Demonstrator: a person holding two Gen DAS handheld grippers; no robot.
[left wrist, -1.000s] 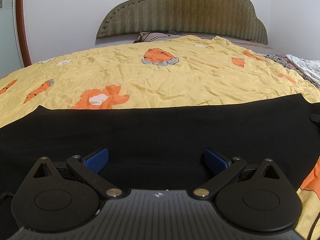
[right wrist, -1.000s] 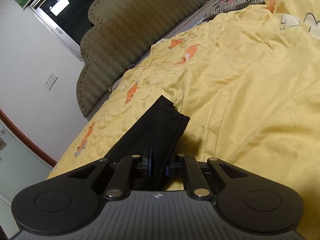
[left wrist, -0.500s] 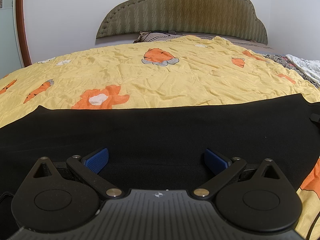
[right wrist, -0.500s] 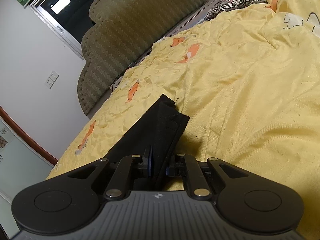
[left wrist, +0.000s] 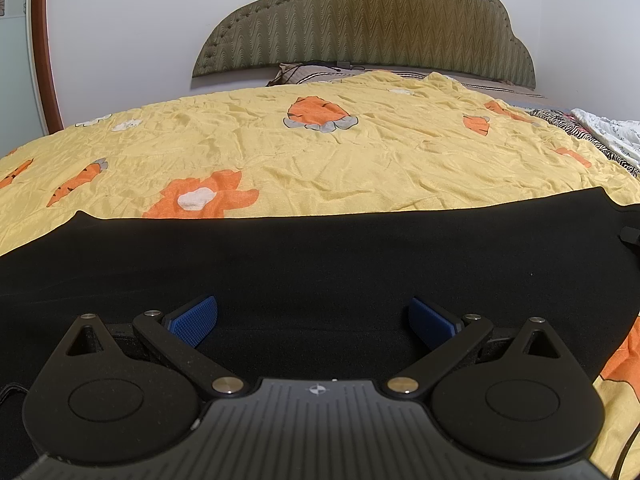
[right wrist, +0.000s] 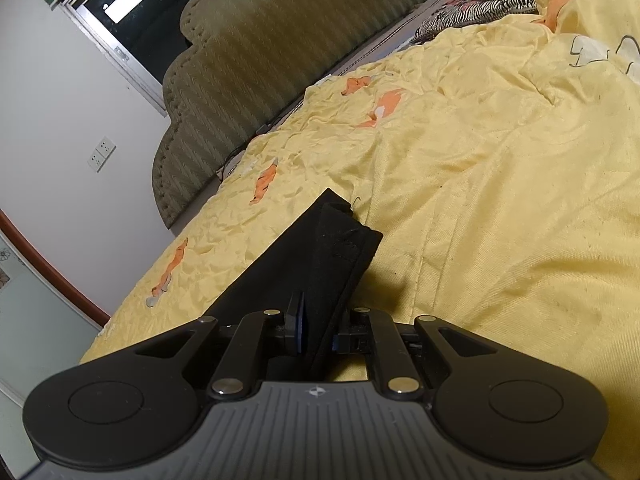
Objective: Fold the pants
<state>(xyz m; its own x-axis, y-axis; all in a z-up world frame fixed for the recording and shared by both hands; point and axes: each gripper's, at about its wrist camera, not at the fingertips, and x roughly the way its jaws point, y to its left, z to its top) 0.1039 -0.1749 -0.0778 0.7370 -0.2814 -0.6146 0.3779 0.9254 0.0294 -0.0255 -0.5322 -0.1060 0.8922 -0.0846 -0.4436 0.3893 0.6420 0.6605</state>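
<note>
The black pants (left wrist: pixel 320 256) lie flat across the yellow bed cover in a long band, from left to right in the left wrist view. My left gripper (left wrist: pixel 314 320) is open, its blue pads (left wrist: pixel 196 316) spread wide just over the cloth, holding nothing. In the right wrist view the pants (right wrist: pixel 316 248) show as a narrow folded end. My right gripper (right wrist: pixel 316 334) is shut on that end and pinches the cloth edge between its pads.
The yellow bed cover with orange prints (left wrist: pixel 320 152) spreads behind the pants to a padded olive headboard (left wrist: pixel 368 20). Zebra-striped and white bedding (right wrist: pixel 480 8) lies at the far right corner. A wall with sockets (right wrist: pixel 102 154) is to the left.
The right gripper has shifted slightly, still pinching the pants end. The left gripper has stayed open and has not moved.
</note>
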